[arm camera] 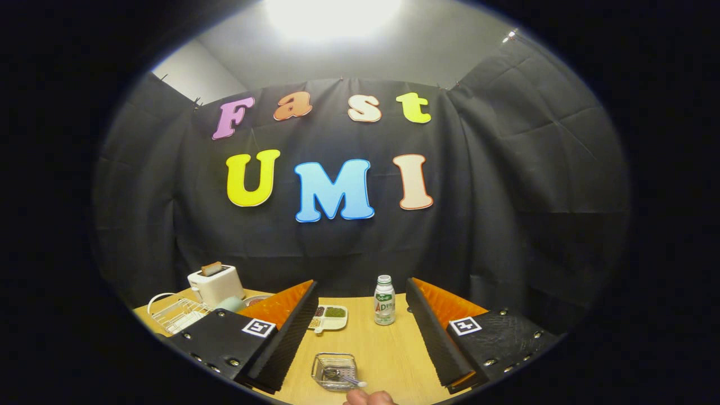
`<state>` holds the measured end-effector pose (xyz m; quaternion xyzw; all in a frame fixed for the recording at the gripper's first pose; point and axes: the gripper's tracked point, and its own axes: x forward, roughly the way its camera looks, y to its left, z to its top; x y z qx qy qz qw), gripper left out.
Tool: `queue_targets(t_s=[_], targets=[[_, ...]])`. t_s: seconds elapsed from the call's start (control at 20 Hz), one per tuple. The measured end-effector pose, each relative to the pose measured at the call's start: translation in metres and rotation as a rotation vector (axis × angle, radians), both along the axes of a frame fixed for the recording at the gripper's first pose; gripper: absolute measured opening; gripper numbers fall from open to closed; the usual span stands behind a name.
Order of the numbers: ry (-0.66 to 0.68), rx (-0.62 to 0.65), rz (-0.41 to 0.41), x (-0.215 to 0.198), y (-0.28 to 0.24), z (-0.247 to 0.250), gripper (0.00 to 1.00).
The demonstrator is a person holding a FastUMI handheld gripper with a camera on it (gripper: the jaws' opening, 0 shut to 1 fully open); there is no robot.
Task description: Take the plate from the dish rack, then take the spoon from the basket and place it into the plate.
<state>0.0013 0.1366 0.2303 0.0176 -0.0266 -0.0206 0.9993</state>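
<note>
My gripper [361,282] is open and held above a wooden table [388,349], with nothing between its fingers. Between the fingers and close to me, a small wire basket [322,363] holds a spoon [344,378] whose pale handle end sticks out over the rim. A white wire dish rack [179,315] stands to the left, beyond the left finger. At its right end a pale green rounded piece [230,304], which looks like the plate, is partly hidden by that finger.
A white toaster [215,285] with a slice of toast stands behind the rack. A divided tray [332,318] of food and a small bottle [385,301] stand ahead between the fingers. Part of a hand [368,398] shows just below the basket.
</note>
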Motion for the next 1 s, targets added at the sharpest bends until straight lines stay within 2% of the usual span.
queue_targets(t_s=[0.35,0.65,1.0], targets=[[-0.009,-0.032,-0.001,0.012,0.064,0.018,0.97],[0.014,-0.057,0.067,0.033,0.113,0.025,0.96],[0.279,0.023,0.121,0.060,0.148,-0.008,0.93]])
